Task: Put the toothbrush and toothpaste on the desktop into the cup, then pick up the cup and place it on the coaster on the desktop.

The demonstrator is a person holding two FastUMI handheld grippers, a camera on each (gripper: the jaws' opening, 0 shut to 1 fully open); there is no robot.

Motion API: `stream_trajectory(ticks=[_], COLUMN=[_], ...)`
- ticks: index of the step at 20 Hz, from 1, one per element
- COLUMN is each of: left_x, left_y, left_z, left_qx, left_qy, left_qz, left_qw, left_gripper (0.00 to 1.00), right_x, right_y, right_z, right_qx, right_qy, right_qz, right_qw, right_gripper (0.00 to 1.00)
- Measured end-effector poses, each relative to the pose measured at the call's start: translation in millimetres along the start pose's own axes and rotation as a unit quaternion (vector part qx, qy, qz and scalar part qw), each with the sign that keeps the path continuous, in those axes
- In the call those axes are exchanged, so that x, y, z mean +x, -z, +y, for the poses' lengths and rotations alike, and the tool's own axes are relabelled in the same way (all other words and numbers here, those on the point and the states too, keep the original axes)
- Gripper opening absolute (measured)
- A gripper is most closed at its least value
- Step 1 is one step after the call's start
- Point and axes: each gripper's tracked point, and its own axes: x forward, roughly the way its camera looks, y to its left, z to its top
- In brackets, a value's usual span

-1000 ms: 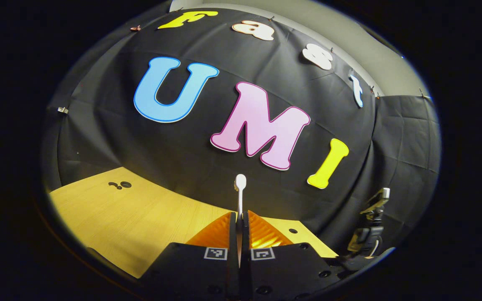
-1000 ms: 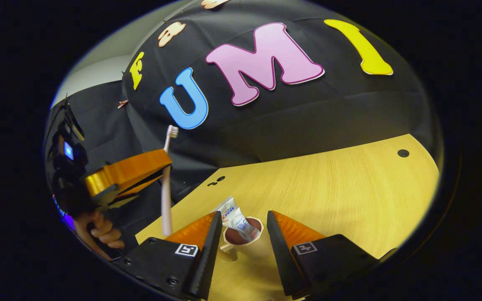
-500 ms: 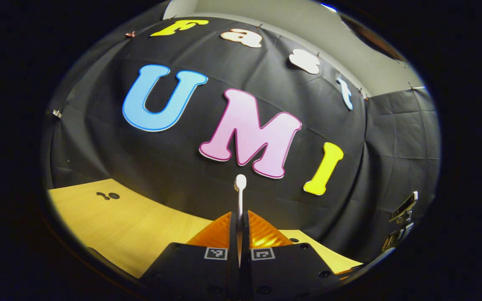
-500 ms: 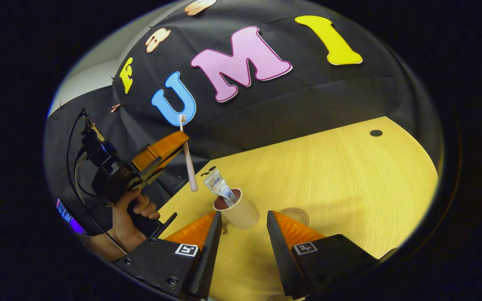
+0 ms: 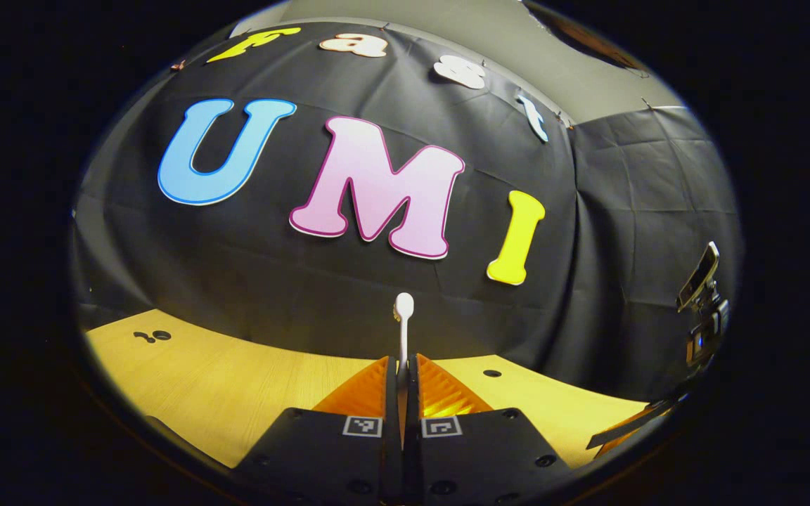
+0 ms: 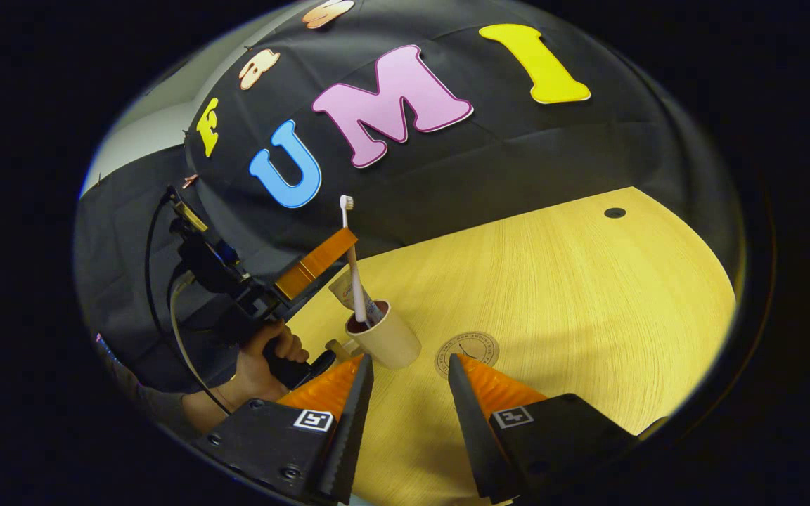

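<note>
In the left gripper view, the left gripper is seen with its two orange ribbed fingers pressed together on the thin white plastic toothbrush, which is pinched between them. The toothbrush's long axis runs straight ahead along the fingers, and its rounded head is pointed away from the camera, toward the black cloth wall. The light wooden tabletop is seen below, its far edge lying against the cloth. At the right edge of this view, a black camera mount is seen.

In the right gripper view, the right gripper is held with its orange fingers spread apart, nothing between them, above the near part of the tabletop. A beige paper cup is stood toward the tabletop's left edge, just beyond the fingertips. The toothbrush is held nearly upright, bristle head up, its lower end dipped inside the cup's mouth, while its handle is clamped by the left gripper, which is carried by a hand. A white toothpaste tube is seen leaning in the cup, behind the toothbrush. A round brown coaster is laid flat on the tabletop just right of the cup, apart from it.
</note>
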Motion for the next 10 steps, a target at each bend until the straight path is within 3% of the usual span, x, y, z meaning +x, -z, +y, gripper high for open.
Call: stream_trajectory(ticks=[1, 2, 3, 4, 10], left_x=[-1, -2, -3, -6, -17], left_y=[4, 7, 9, 13, 15], left_z=[0, 1, 3, 4, 2], left_qx=[0.003, 0.005, 0.005, 0.006, 0.013], left_qy=[0.0, 0.0, -0.001, -0.004, 0.008], left_qz=[0.002, 0.002, 0.004, 0.009, 0.004], left_qw=[1.0, 1.0, 1.0, 1.0, 1.0], left_gripper=[0.06, 0.06, 0.06, 0.07, 0.11], right_x=[-2, -3, -4, -5, -6], right_y=[1, 2, 2, 3, -3], right_z=[-2, -3, -5, -5, -8], right_qx=[0.001, 0.002, 0.001, 0.002, 0.006], right_qy=[0.003, 0.005, 0.006, 0.009, 0.016], right_qz=[0.0, 0.0, 0.0, -0.001, -0.007], right_qw=[1.0, 1.0, 1.0, 1.0, 1.0], right_gripper=[0.67, 0.58, 0.58, 0.67, 0.67])
